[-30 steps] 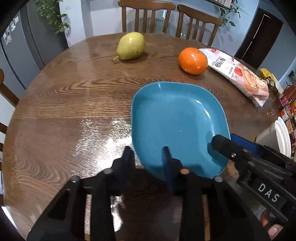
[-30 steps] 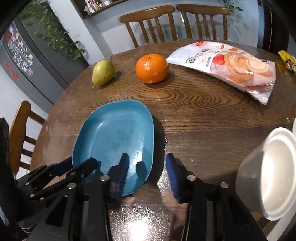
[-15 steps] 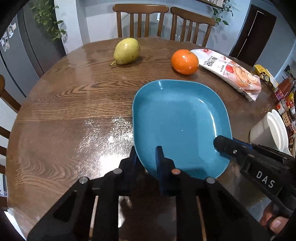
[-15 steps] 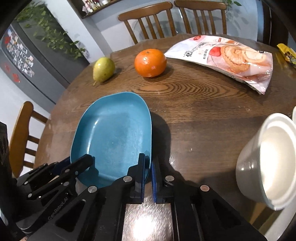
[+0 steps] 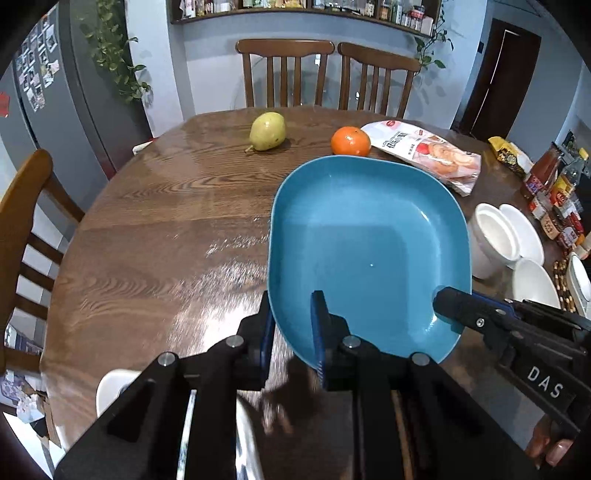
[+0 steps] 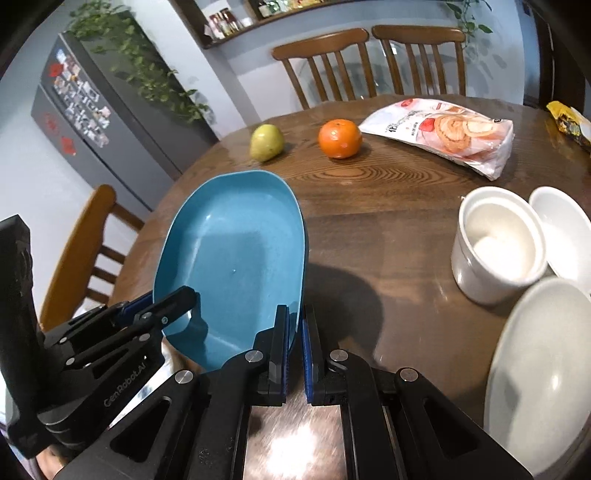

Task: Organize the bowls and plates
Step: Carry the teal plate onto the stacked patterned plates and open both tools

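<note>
The bench (image 5: 147,229) carries one blue plate (image 5: 369,243), one pear (image 5: 267,131), one orange (image 5: 350,141), one snack bag (image 5: 428,155), one white cup (image 6: 496,243) and two white bowls (image 6: 565,229) (image 6: 535,369), with three wooden chairs (image 5: 284,70) (image 5: 375,77) (image 5: 22,206) around it.

Shelf jars (image 5: 388,11) too small

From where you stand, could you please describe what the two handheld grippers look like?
Both are matte black, angular frames with silver screw heads and blue pads lining the fingers. The left gripper carries "GenRobot.AI" lettering along its side, seen from the right wrist camera; the right gripper shows white "DAS" letters, seen from the left wrist camera.
</note>
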A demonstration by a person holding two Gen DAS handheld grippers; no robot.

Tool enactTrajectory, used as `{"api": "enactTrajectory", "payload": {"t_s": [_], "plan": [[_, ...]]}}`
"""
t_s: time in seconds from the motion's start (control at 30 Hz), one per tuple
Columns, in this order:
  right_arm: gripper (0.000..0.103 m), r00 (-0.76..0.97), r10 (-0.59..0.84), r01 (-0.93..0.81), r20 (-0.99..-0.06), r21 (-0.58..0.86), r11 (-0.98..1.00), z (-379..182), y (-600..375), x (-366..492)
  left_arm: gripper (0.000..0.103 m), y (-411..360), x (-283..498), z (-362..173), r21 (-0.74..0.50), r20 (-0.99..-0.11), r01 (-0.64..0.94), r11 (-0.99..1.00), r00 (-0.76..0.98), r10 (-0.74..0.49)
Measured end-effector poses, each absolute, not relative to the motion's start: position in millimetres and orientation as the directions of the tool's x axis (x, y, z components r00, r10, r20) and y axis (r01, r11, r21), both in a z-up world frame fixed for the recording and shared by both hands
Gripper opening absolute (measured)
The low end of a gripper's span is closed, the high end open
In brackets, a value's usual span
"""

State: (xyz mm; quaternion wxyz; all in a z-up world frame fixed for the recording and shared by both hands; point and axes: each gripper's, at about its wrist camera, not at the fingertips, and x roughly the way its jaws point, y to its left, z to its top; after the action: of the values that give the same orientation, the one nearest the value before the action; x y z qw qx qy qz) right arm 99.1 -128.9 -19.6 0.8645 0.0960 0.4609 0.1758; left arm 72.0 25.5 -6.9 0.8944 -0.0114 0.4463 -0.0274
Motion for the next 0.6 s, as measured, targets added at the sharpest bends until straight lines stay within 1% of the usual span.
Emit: {"api": "enactTrajectory", "payload": {"t_s": [0.27,0.6], "plan": [[0.008,0.503,0.425,-0.272,-0.752,0.329,0.904,-9,-115,62,0.016,40,30,4,-0.043,-0.776,0.0,0.999,0.629,-0.033],[0.009,0.442,0.484,-0.358,-0.755,0.346,0.867,-16,-84,37,0.017,69,-8,1,-0.024,-0.783,-0.091,0.996,0.621,0.038]]}}
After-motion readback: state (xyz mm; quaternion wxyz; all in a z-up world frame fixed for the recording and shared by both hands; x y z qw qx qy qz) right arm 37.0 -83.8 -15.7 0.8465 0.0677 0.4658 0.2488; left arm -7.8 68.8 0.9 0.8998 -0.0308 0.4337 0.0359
